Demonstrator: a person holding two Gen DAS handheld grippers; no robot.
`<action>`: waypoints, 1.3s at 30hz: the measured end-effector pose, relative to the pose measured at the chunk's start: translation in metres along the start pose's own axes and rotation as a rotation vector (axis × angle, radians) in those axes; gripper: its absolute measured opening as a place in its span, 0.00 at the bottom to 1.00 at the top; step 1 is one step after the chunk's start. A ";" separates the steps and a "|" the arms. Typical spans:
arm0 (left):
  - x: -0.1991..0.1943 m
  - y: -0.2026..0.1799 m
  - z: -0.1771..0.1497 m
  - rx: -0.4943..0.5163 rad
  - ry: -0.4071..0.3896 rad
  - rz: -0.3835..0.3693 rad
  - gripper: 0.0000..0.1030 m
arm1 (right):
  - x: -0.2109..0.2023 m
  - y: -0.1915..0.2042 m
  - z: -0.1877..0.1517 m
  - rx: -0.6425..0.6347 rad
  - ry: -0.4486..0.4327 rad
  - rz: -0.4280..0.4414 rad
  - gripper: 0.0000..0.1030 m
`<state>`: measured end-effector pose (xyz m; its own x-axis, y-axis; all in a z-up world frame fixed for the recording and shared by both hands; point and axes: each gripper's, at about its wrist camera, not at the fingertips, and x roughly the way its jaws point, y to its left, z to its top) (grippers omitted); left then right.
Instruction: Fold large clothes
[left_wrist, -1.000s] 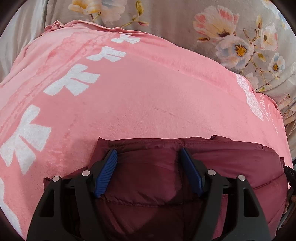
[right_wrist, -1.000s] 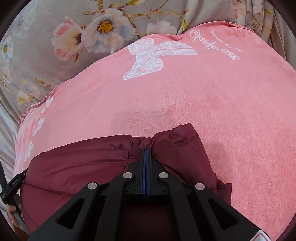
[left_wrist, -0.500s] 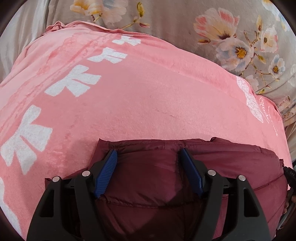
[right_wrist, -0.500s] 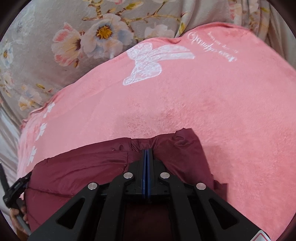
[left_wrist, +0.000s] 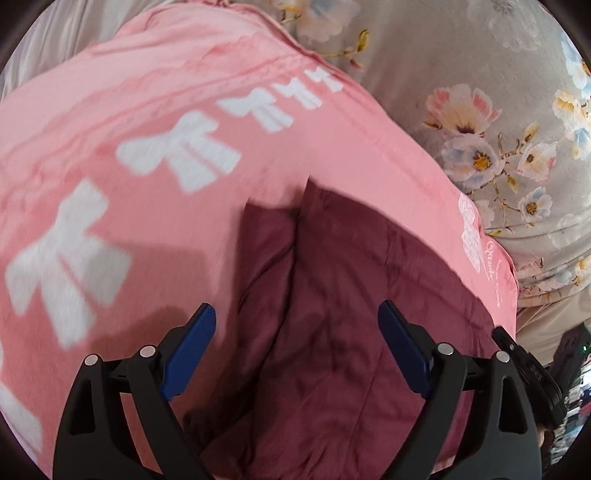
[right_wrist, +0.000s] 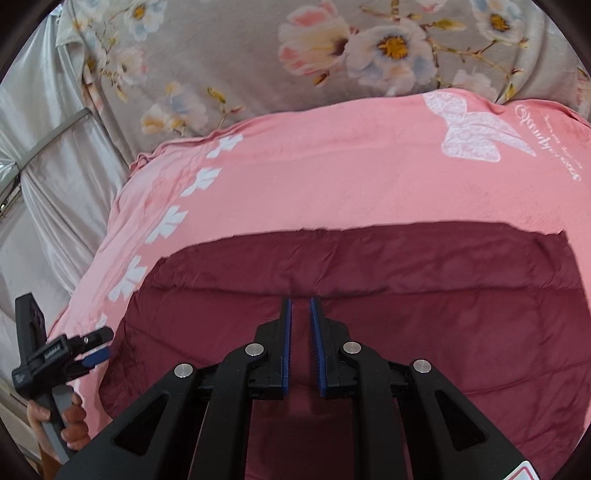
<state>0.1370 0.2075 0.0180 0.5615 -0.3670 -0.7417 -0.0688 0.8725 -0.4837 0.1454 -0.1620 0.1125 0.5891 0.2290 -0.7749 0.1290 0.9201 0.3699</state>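
Note:
A dark maroon quilted jacket (right_wrist: 369, 302) lies folded flat on a pink blanket (right_wrist: 332, 177); it also shows in the left wrist view (left_wrist: 351, 295). My right gripper (right_wrist: 300, 306) hovers over the jacket's middle with its blue pads a narrow gap apart, holding nothing. My left gripper (left_wrist: 295, 321) is wide open above the jacket's left end, empty. The left gripper also shows at the lower left of the right wrist view (right_wrist: 92, 350), beside the jacket's edge.
The pink blanket (left_wrist: 147, 110) with white bow prints covers a bed with a grey floral sheet (right_wrist: 295, 55). Pale satin fabric (right_wrist: 55, 184) hangs at the left. The blanket's right edge drops off near the floral sheet (left_wrist: 517, 166).
My right gripper has let go of the jacket's edge and opened slightly, then pulled back above it. My left gripper has lifted and swung away to the left. The jacket now lies flat.

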 end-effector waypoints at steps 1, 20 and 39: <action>-0.002 0.004 -0.008 -0.005 0.005 0.000 0.84 | 0.004 0.001 -0.004 0.002 0.008 -0.004 0.13; 0.002 -0.011 -0.046 0.032 0.022 -0.091 0.72 | 0.042 0.002 -0.042 -0.070 0.008 -0.060 0.09; -0.073 -0.108 -0.032 0.202 -0.125 -0.228 0.14 | -0.052 -0.021 -0.070 0.073 0.029 0.127 0.12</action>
<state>0.0772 0.1299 0.1102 0.6418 -0.5282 -0.5560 0.2280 0.8236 -0.5193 0.0564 -0.1713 0.1087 0.5810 0.3520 -0.7339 0.1135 0.8578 0.5013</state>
